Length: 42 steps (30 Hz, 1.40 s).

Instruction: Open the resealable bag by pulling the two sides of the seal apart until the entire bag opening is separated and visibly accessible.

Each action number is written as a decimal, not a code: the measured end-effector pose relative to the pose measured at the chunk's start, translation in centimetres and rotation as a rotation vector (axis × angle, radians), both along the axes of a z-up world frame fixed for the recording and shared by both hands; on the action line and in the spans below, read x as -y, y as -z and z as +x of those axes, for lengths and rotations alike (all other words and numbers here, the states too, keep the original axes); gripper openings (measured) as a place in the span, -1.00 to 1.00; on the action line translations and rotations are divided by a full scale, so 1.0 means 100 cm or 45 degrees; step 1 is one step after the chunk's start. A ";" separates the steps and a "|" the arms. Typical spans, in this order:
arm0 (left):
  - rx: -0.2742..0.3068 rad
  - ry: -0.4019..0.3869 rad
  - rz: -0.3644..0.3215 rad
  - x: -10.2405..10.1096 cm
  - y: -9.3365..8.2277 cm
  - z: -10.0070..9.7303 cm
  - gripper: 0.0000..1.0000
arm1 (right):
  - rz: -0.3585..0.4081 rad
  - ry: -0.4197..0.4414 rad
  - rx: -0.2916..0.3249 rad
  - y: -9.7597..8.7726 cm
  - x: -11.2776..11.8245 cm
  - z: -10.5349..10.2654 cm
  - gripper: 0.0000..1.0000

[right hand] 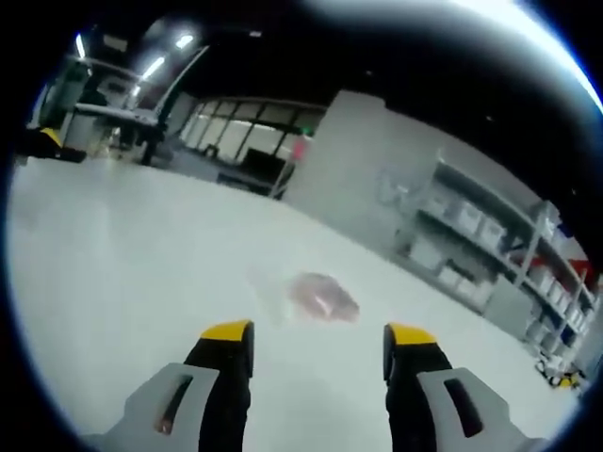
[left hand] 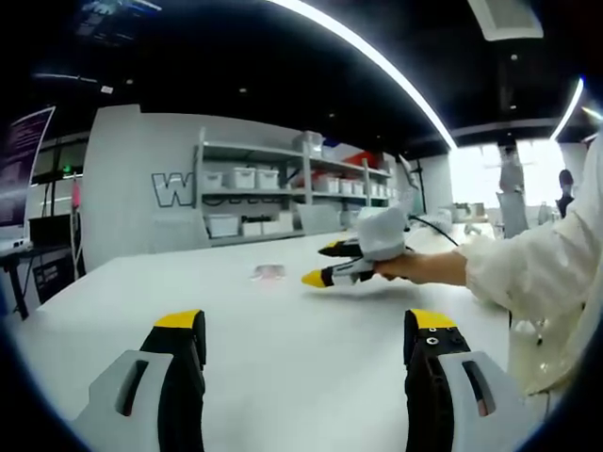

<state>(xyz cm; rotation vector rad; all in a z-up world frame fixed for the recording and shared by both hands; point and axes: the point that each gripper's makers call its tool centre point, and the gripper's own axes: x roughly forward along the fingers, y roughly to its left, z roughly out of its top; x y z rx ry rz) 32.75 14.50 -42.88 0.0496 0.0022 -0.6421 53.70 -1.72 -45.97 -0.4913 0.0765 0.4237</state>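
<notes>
bright ceiling strip lights (left hand: 377, 56), window glare, fisheye-curved edges, soft motion blur in right gripper view

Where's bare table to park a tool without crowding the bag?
Most of the white table is bare: the wide stretch between the left tongs and the resealable bag, plus the side toward the monitor desk. It's busier on the opposite side, where the right tongs and a sleeve reach in beside the bag.
</notes>
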 end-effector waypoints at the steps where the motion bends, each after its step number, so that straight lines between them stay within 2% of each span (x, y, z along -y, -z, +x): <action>1: -0.001 -0.001 0.001 0.000 0.000 0.000 0.71 | 0.003 0.000 -0.001 0.000 0.000 0.000 0.07; 20: -0.004 0.001 0.005 0.001 0.001 0.002 0.71 | 0.010 0.009 -0.012 0.003 -0.006 0.010 0.02; 42: -0.006 -0.015 0.000 -0.004 0.003 0.001 0.70 | -0.072 0.002 -0.011 0.010 -0.015 0.022 -0.03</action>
